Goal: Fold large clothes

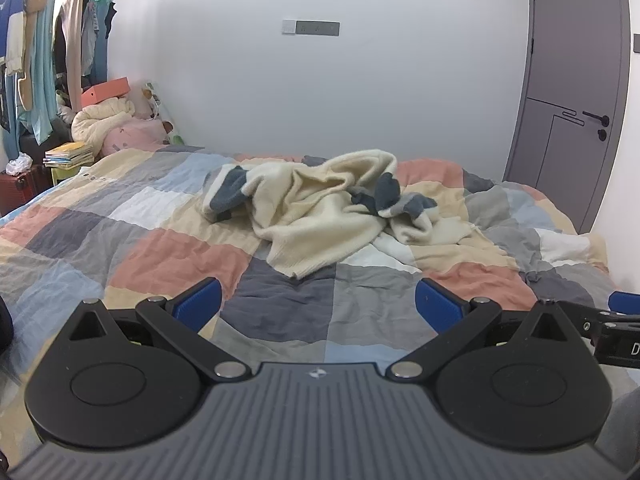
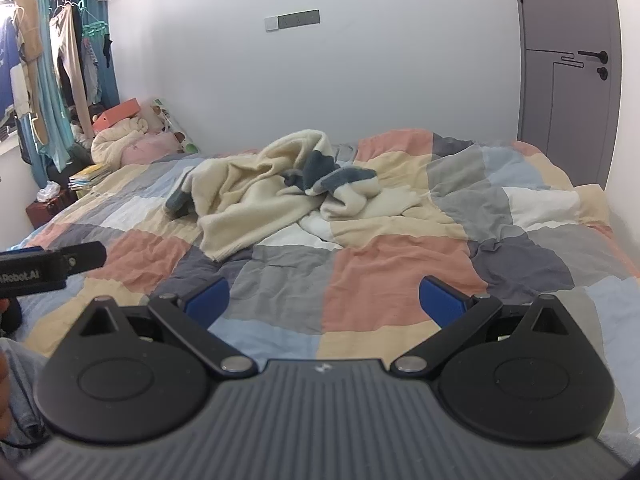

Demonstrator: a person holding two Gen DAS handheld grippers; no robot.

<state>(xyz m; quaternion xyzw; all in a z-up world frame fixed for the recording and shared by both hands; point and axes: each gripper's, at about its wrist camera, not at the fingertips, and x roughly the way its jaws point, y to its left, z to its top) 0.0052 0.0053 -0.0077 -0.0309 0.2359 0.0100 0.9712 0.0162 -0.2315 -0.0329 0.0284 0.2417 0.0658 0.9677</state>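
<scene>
A cream sweater with dark blue and grey patches [image 1: 320, 204] lies crumpled in a heap near the middle of the bed; it also shows in the right wrist view [image 2: 264, 188]. My left gripper [image 1: 318, 306] is open and empty, held above the near part of the bed, well short of the sweater. My right gripper [image 2: 324, 304] is open and empty too, at about the same distance, to the right of the left one. Part of the left gripper's body shows at the left edge of the right wrist view [image 2: 48, 266].
The bed is covered with a wrinkled patchwork quilt [image 1: 168, 248] in orange, grey, blue and cream. Pillows and bedding [image 1: 116, 124] are piled at the far left corner. Hanging clothes [image 1: 44, 52] fill the left side. A grey door [image 1: 576, 80] stands at the right.
</scene>
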